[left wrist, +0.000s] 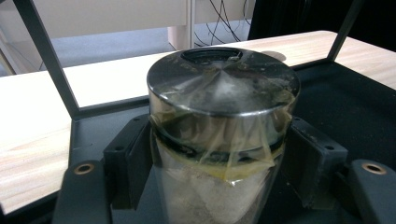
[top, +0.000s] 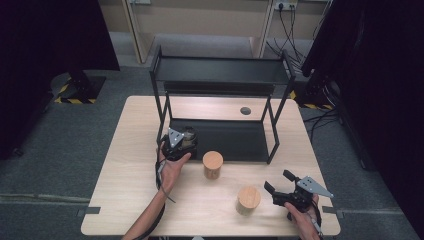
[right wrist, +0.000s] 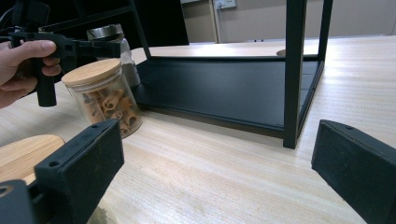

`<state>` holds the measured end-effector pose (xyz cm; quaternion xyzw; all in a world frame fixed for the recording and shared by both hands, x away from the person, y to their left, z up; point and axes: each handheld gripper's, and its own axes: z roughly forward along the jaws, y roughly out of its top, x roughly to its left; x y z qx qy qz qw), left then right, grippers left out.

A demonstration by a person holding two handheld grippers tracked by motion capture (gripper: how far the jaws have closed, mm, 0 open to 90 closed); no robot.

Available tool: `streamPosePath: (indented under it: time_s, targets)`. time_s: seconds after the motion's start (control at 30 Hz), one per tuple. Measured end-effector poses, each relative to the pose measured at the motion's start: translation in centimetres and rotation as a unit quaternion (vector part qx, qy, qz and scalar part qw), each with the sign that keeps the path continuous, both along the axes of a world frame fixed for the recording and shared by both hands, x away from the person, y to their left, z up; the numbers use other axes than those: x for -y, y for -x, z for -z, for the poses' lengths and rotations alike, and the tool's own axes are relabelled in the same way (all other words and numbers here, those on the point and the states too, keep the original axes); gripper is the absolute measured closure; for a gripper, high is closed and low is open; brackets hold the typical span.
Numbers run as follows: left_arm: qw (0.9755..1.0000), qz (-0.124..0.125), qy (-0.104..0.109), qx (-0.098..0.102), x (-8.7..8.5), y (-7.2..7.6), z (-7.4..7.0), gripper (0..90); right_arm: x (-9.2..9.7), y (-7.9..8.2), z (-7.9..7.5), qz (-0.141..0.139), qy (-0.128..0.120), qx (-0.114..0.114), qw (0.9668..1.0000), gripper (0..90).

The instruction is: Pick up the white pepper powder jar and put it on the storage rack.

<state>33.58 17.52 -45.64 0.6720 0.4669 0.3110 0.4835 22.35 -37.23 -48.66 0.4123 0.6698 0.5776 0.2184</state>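
Already the left gripper point(top: 181, 142) clamped the metal-lidded jar point(left wrist: 219, 135) over the rack point(top: 220, 134); its slick glass could slip. Right gripper point(top: 281, 187) gaped empty.

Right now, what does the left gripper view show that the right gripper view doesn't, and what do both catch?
Left gripper view alone: the metal-lidded jar's lid top with its dark recess and the clear film over it, both pads pressed on the glass. Right gripper view alone: the open right claw with nothing between its jaws, and the wooden-lidded jar of curled brown pieces. Both: the metal-lidded jar, the black shelf frame and the light wood table.
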Motion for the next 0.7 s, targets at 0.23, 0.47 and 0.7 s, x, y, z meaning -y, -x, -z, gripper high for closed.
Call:
streamPosePath:
  time_s: [0.23,0.47,0.7]
  targets:
    - [1.0000,0.003,0.008,-0.004,-0.1,0.0,-0.1,25.8,-0.1,0.0,0.0,-0.002,0.001,0.000,1.0000,2.5]
    - [0.9999,0.009,0.008,0.003,0.0,0.8,-0.7,11.5,-0.1,0.0,0.0,-0.002,0.001,0.000,1.0000,2.5]
    - [0.9999,0.012,0.005,-0.001,0.2,1.9,-1.3,6.0,0.0,0.0,0.0,-0.001,-0.001,0.000,1.0000,2.5]
